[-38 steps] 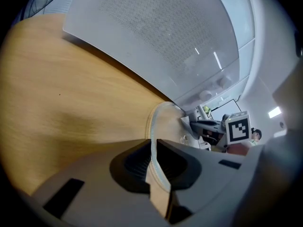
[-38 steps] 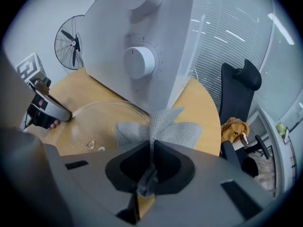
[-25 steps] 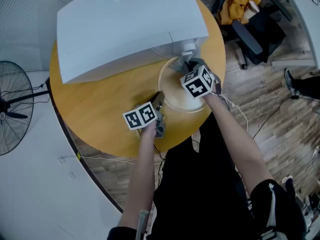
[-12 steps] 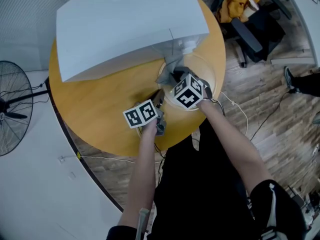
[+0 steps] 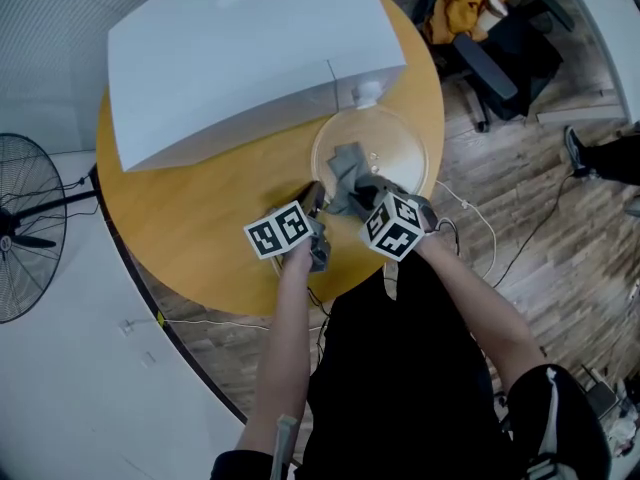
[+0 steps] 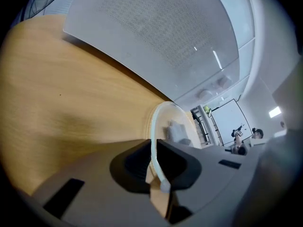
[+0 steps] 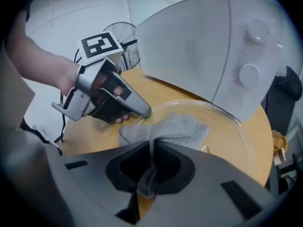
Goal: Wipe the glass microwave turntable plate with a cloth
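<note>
The clear glass turntable plate point(image 5: 400, 153) lies on the round wooden table point(image 5: 200, 218) in front of the white microwave point(image 5: 240, 48). My left gripper point(image 5: 314, 195) is shut on the plate's near-left rim; in the left gripper view the rim point(image 6: 157, 126) runs straight between the jaws of the left gripper point(image 6: 156, 162). My right gripper point(image 5: 352, 196) is shut on a grey cloth point(image 5: 347, 163) that is spread over the near-left part of the plate. In the right gripper view the cloth point(image 7: 175, 128) trails from the right gripper point(image 7: 150, 162) across the plate point(image 7: 232, 131), close to the left gripper point(image 7: 141, 110).
The microwave point(image 7: 203, 46) stands just behind the plate, its knobs facing the glass. A floor fan point(image 5: 20, 228) stands left of the table. An office chair with a yellow garment point(image 5: 478, 3) is at the far right. Cables lie on the wooden floor.
My right gripper has dragged the cloth from the plate's far side by the microwave across to its near-left edge. The left gripper has kept its hold on the rim.
</note>
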